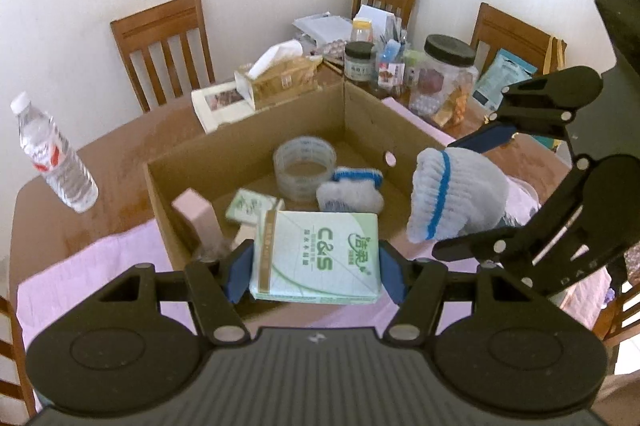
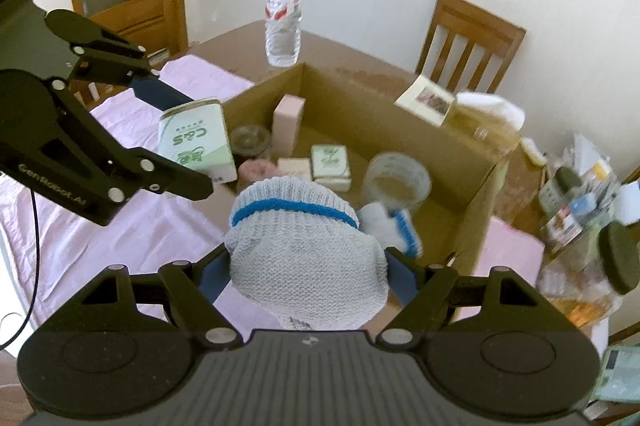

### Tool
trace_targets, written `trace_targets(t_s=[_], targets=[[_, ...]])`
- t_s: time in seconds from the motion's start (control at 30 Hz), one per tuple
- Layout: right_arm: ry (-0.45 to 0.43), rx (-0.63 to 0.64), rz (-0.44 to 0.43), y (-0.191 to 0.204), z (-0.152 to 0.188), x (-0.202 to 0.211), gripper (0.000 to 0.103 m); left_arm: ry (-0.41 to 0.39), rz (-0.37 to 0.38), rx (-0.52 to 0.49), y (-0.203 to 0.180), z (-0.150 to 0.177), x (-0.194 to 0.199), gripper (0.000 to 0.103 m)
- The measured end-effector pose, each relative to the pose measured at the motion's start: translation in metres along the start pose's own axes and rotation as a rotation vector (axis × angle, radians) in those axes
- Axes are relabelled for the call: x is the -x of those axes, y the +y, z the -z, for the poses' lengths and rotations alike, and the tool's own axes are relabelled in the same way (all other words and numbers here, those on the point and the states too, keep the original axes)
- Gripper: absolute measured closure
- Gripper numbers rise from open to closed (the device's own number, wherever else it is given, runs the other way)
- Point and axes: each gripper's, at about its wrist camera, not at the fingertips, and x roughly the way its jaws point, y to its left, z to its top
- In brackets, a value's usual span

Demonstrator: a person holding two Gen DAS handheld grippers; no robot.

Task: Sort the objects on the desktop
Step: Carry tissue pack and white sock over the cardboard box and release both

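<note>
Left gripper clamped on tissue pack, held above box's near edge. Right gripper clamped on glove, also above near edge. Inside box: second glove, tape roll, small packs, pink block. Bottle at table's far left edge; jars by far right corner.

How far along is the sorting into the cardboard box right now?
Done: the cardboard box already holds a tape roll, one knitted glove, a pink box and small packs. In hand: the left gripper grips a tissue pack, the right gripper a second glove. Left: dropping both in; the water bottle stays outside.
</note>
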Motion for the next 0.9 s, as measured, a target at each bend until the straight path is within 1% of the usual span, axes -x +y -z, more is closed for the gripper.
trace_targets(t_s=[0.3,0.37,0.4,0.5,0.57,0.6,0.8,0.83,0.87,0.9], targets=[[-0.035,0.006,0.059,-0.021,-0.019,-0.004,0.019,-0.014,-0.004,-0.017,0.003,-0.031,-0.017,0.039],[-0.041,-0.006,0.083,-0.028,-0.021,-0.006,0.013,-0.017,-0.007,-0.019,0.004,-0.035,-0.021,0.039],[-0.042,-0.012,0.095,-0.031,-0.021,-0.007,0.012,-0.015,-0.009,-0.018,0.005,-0.037,-0.023,0.039],[-0.046,-0.025,0.093,-0.035,-0.018,-0.005,0.011,-0.010,-0.008,-0.013,0.007,-0.042,-0.030,0.039],[-0.052,-0.030,0.094,-0.037,-0.016,-0.004,0.004,-0.004,-0.008,-0.014,0.007,-0.045,-0.034,0.039],[-0.056,-0.030,0.094,-0.038,-0.015,-0.003,0.002,0.000,-0.009,-0.016,0.007,-0.046,-0.036,0.039],[-0.055,-0.040,0.093,-0.042,-0.010,-0.001,0.002,0.010,-0.017,-0.027,0.007,-0.055,-0.050,0.038],[-0.053,-0.041,0.094,-0.043,-0.008,-0.001,0.002,0.014,-0.020,-0.027,0.008,-0.057,-0.054,0.033],[-0.051,-0.045,0.095,-0.044,-0.008,-0.001,0.002,0.019,-0.024,-0.027,0.008,-0.058,-0.056,0.020],[-0.048,-0.049,0.096,-0.046,-0.007,0.000,0.002,0.020,-0.038,-0.024,0.007,-0.059,-0.058,0.015]])
